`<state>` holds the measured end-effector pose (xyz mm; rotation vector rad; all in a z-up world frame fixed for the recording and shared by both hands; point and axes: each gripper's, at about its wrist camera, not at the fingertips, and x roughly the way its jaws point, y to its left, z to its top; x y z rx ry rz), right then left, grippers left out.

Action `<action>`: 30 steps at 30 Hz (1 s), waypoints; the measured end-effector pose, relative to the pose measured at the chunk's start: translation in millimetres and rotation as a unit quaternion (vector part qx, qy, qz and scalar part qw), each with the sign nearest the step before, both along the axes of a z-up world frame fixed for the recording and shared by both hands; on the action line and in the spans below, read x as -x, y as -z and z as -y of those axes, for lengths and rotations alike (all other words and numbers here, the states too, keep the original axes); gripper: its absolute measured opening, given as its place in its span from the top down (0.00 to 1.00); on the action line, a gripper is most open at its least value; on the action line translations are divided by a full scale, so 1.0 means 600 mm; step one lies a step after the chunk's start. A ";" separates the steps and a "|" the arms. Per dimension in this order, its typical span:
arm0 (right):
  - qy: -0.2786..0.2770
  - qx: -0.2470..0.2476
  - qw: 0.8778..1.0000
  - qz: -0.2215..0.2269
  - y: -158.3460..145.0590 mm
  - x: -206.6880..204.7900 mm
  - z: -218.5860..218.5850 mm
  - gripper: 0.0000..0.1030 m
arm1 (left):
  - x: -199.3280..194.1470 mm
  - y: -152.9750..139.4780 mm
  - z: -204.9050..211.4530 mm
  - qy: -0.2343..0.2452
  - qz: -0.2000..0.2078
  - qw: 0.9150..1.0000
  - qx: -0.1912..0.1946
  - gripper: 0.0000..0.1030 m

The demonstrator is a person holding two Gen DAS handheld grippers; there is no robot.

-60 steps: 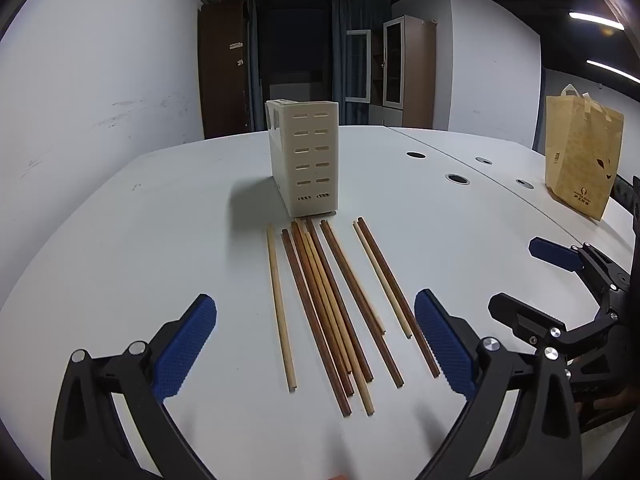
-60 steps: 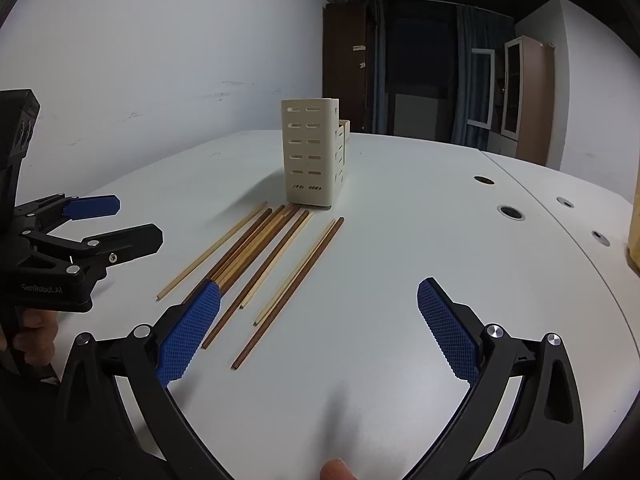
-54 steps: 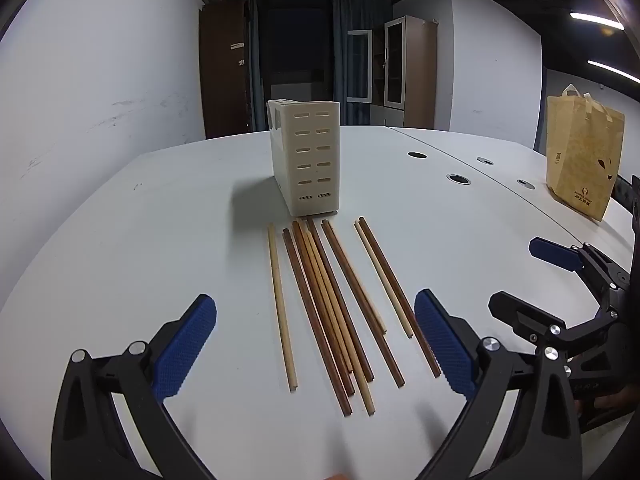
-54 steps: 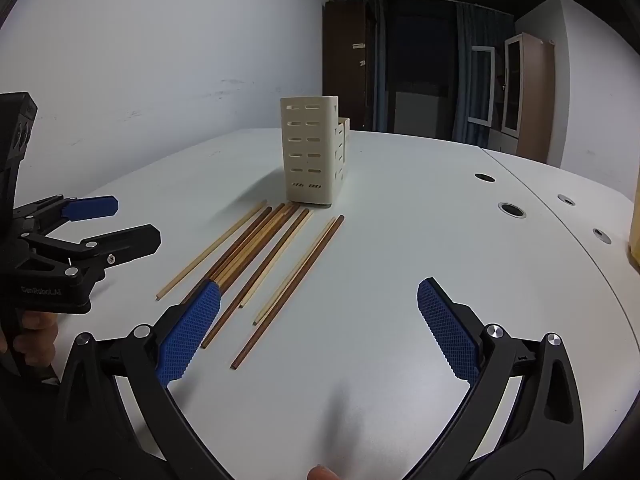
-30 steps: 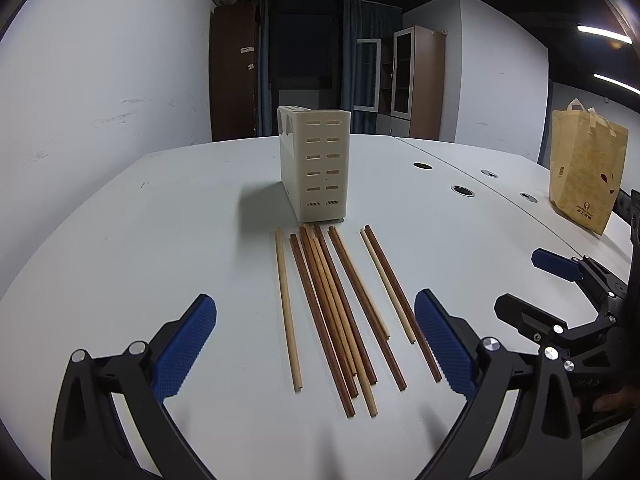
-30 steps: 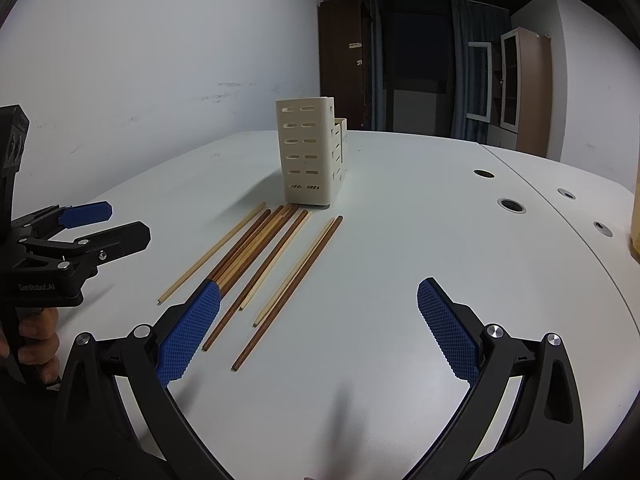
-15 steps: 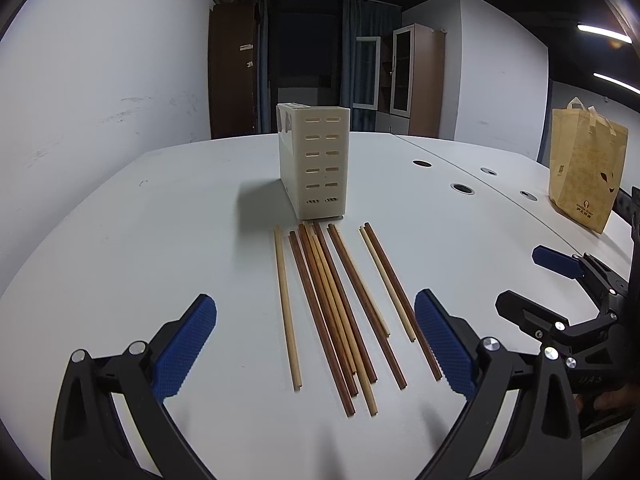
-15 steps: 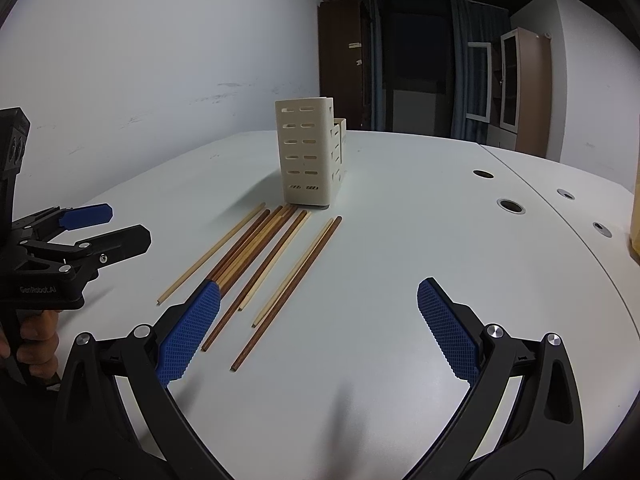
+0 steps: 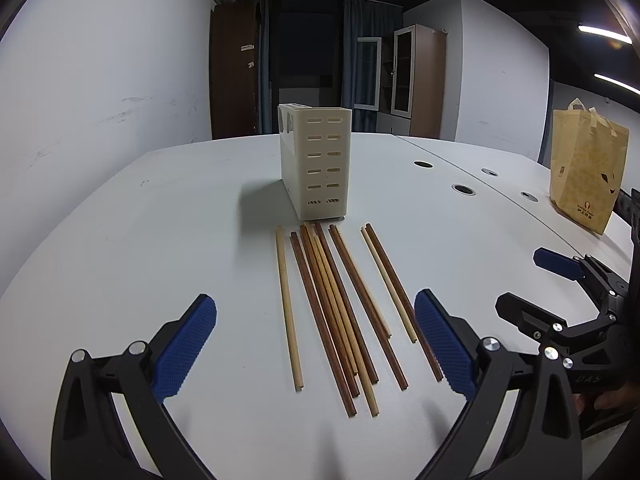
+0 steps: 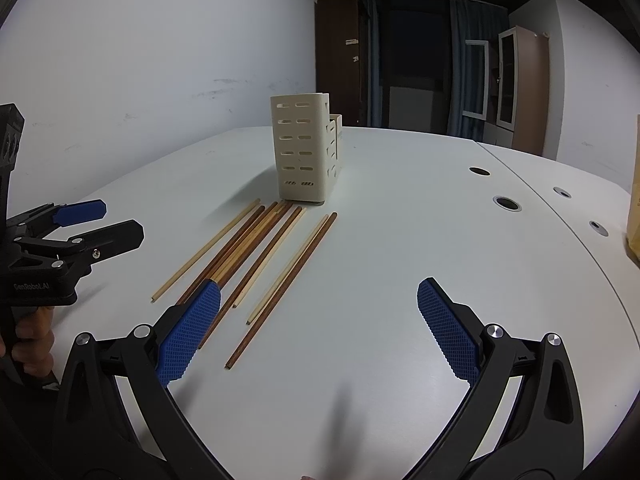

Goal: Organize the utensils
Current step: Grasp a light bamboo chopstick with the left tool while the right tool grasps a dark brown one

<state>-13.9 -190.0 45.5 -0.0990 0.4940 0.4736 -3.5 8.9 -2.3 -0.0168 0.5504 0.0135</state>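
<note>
Chopsticks point(image 9: 340, 312) lie loose in a fan at the centre of the left-wrist view, their far tips just short of the cream slotted holder point(image 9: 316, 160) standing upright behind them. Left claw point(image 9: 316, 344), lower frame, gapes wide and holds nothing, its blue pads point(image 9: 186, 344) either side of the near ends. Right claw point(image 10: 318, 330) is likewise wide open and empty, hovering with the sticks at its left pad; in its view the left claw appears at the left edge. Judged stage: the opening approach, no stick yet lifted. The next move would call for lowering one claw over a single stick and closing on it without scattering its neighbours. White table point(image 9: 160, 240) with round cable holes at right; paper bag point(image 9: 584, 168) at right edge; dark cabinets and curtains behind.
</note>
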 end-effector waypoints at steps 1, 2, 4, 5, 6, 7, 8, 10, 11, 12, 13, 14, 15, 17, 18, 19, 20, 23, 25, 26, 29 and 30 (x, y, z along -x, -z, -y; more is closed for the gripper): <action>0.000 0.000 1.000 0.000 0.000 -0.001 0.000 0.08 | -0.001 0.000 -0.001 -0.001 -0.001 1.000 0.001 0.05; 0.000 0.001 1.000 -0.001 0.001 -0.002 0.001 0.08 | -0.001 0.001 -0.002 -0.002 -0.002 1.000 0.001 0.05; -0.001 0.001 1.000 -0.002 0.001 -0.001 0.002 0.08 | -0.001 0.001 -0.004 -0.004 -0.003 1.000 0.002 0.05; -0.001 0.001 1.000 -0.002 0.001 -0.001 0.002 0.08 | -0.001 0.001 -0.003 -0.005 -0.004 1.000 0.001 0.05; -0.001 0.002 1.000 -0.003 0.001 -0.001 0.002 0.08 | -0.001 0.002 -0.004 -0.007 -0.005 1.000 0.001 0.05; -0.001 0.002 1.000 -0.003 0.001 -0.001 0.003 0.08 | -0.002 0.002 -0.004 -0.008 -0.005 1.000 0.000 0.05; 0.000 0.002 1.000 -0.004 0.001 -0.002 0.004 0.08 | -0.003 0.002 -0.005 -0.009 -0.006 1.000 0.000 0.05; 0.002 0.002 1.000 -0.005 0.000 -0.005 0.005 0.08 | -0.004 0.000 -0.007 -0.014 -0.007 1.000 -0.002 0.05; 0.003 0.002 1.000 -0.005 -0.002 -0.007 0.005 0.08 | -0.005 -0.001 -0.008 -0.015 -0.006 1.000 -0.001 0.05; 0.006 0.000 1.000 -0.005 -0.005 -0.010 0.007 0.08 | -0.006 -0.002 -0.009 -0.017 -0.006 1.000 -0.001 0.05; 0.008 -0.002 1.000 -0.005 -0.008 -0.014 0.007 0.08 | -0.008 -0.005 -0.011 -0.019 -0.005 1.000 -0.001 0.05; 0.009 -0.002 1.000 -0.006 -0.012 -0.018 0.007 0.08 | -0.011 -0.007 -0.013 -0.021 -0.006 1.000 -0.002 0.05; 0.011 -0.001 1.000 -0.006 -0.014 -0.021 0.007 0.08 | -0.015 -0.008 -0.015 -0.023 -0.009 1.000 -0.001 0.05; 0.014 0.003 1.000 -0.009 -0.018 -0.031 0.005 0.08 | -0.026 -0.009 -0.019 -0.026 -0.020 0.999 0.001 0.05; 0.015 0.004 1.000 -0.010 -0.020 -0.035 0.003 0.08 | -0.033 -0.009 -0.023 -0.028 -0.027 0.999 0.003 0.05; 0.018 0.007 1.000 -0.012 -0.022 -0.041 0.001 0.08 | -0.040 -0.009 -0.027 -0.030 -0.034 0.999 0.006 0.05; 0.019 0.011 1.000 -0.013 -0.024 -0.046 0.000 0.08 | -0.046 -0.009 -0.031 -0.031 -0.039 0.999 0.009 0.05; 0.022 0.024 0.999 -0.019 -0.028 -0.066 -0.007 0.08 | -0.066 -0.011 -0.044 -0.034 -0.050 0.998 0.009 0.05; 0.019 0.027 0.999 -0.029 -0.030 -0.082 -0.014 0.08 | -0.083 -0.014 -0.055 -0.028 -0.062 0.997 0.020 0.05; 0.019 0.029 0.999 -0.034 -0.030 -0.090 -0.017 0.08 | -0.087 -0.014 -0.058 -0.026 -0.064 0.997 0.022 0.05; 0.018 0.035 0.998 -0.048 -0.029 -0.110 -0.023 0.08 | -0.108 -0.017 -0.062 -0.021 -0.071 0.997 0.014 0.05; 0.018 0.036 0.998 -0.053 -0.029 -0.116 -0.025 0.08 | -0.114 -0.016 -0.062 -0.019 -0.074 0.997 0.011 0.05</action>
